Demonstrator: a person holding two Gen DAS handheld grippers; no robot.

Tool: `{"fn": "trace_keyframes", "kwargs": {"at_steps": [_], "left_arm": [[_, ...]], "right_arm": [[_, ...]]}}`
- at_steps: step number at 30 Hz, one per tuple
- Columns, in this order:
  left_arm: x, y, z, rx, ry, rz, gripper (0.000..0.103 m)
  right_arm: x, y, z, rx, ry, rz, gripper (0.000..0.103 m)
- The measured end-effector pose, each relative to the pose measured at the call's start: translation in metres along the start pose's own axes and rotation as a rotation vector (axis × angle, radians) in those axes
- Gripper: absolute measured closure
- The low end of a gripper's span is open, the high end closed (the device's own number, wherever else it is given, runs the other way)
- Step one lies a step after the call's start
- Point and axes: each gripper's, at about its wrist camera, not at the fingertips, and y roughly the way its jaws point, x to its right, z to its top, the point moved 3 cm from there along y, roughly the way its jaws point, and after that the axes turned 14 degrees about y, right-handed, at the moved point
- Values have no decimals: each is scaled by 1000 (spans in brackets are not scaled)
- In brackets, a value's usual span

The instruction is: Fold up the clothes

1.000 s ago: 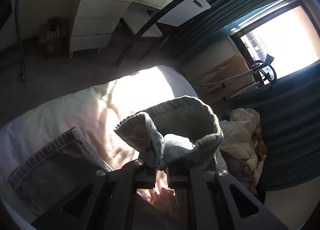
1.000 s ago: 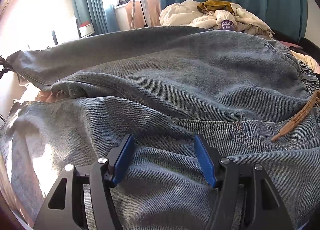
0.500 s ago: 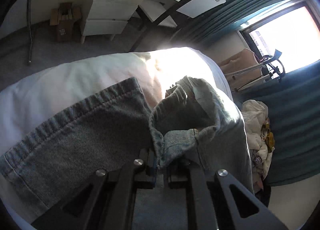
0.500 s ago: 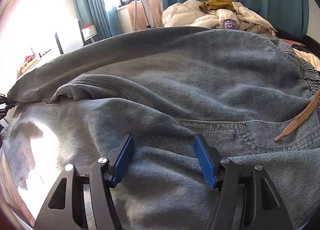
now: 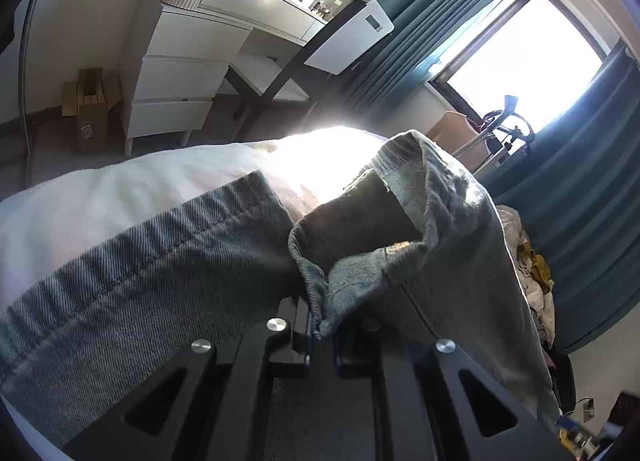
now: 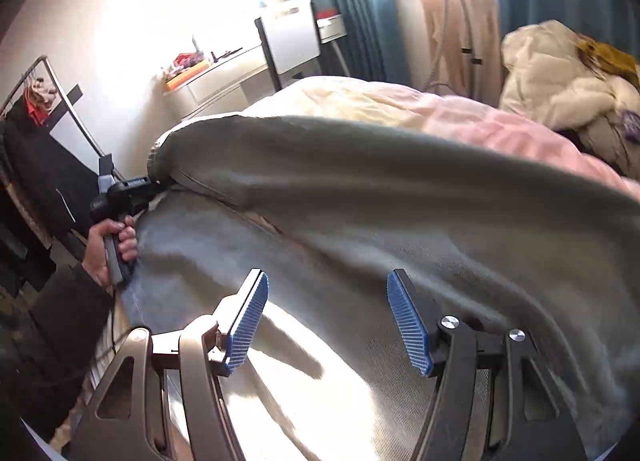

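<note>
Grey-blue denim jeans (image 6: 400, 229) lie spread on the bed. My left gripper (image 5: 322, 335) is shut on the hem of one jeans leg (image 5: 400, 221), which bunches up above its jaws over the other leg (image 5: 160, 281). In the right wrist view the left gripper (image 6: 154, 183) holds that leg's end at the far left, the leg stretched across the other. My right gripper (image 6: 328, 321) is open with blue pads (image 6: 248, 321), just above the denim, holding nothing.
The bed has a white and pink cover (image 5: 120, 197). A pile of other clothes (image 6: 560, 81) lies at the bed's far right. A white dresser (image 5: 192, 73), a dark clothes rack (image 6: 40, 165) and teal curtains (image 5: 580, 181) surround the bed.
My left gripper has carried the leg hem along over the other leg. My right gripper has pulled back and turned left, still open; the waistband and drawstring have left its view.
</note>
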Motion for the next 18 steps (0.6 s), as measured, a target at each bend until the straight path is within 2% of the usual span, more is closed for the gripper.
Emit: {"fn": "trace_keyframes", "kwargs": {"at_steps": [5,9,13,15,16,18], "left_arm": [[-14,-9,-5,93,-46,-164,96],[-14,-20,-5,153,-45,-256,96],[-5,-34,-6,186,0,-278,96],[-3,-37,-7,191,12,-275,96],[-3,-38,-8,191,12,-280,96],[-6,-36,-9,185,-9,-293,96]], "right_arm": [[-103,87,112,-66,-89,30,40],[-176,179,167,-188,-109,58,40],[-227,255,164,-261,-188,6,40],[-242,283,146,-351,-212,-4,40],[-245,291,133,-386,-246,-16,40],[-255,300,119,-387,-343,-44,40]]}}
